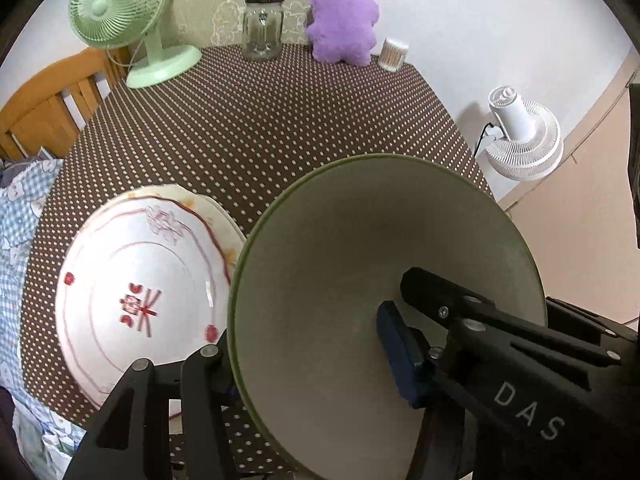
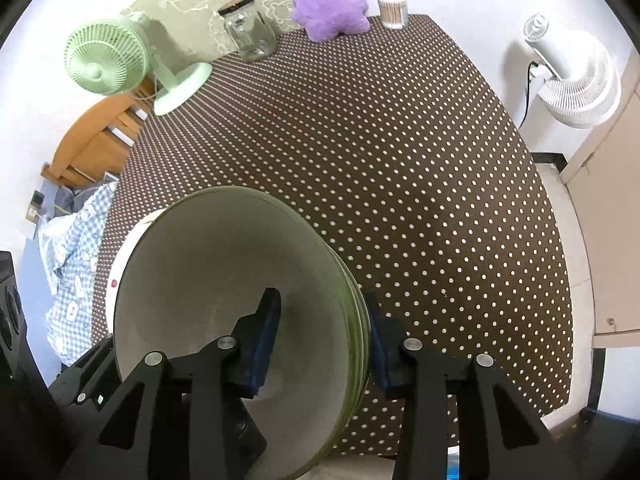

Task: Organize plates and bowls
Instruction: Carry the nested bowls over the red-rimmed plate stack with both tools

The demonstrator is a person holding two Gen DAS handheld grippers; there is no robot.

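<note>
A green-rimmed bowl point(image 1: 340, 248) with a pale inside is held between both grippers, just above the dotted tablecloth. My left gripper point(image 1: 300, 336) is shut on its left wall, with the blue pad point(image 1: 396, 356) inside and the other finger outside. My right gripper point(image 2: 320, 300) is shut on the right wall of the bowl point(image 2: 224, 264). Layered rims there suggest nested bowls. A white plate point(image 1: 136, 276) with red patterns lies flat on the table, left of the bowl. Its edge point(image 2: 120, 256) peeks out behind the bowl in the right wrist view.
Along the far edge of the table point(image 2: 400, 140) stand a green desk fan point(image 1: 120, 12), a glass jar point(image 1: 262, 26), a purple plush toy point(image 1: 344, 20) and a cotton swab box point(image 1: 394, 53). A white fan point(image 1: 524, 136) stands past the right edge. A wooden chair point(image 1: 52, 96) and checked cloth point(image 1: 20, 216) are at the left.
</note>
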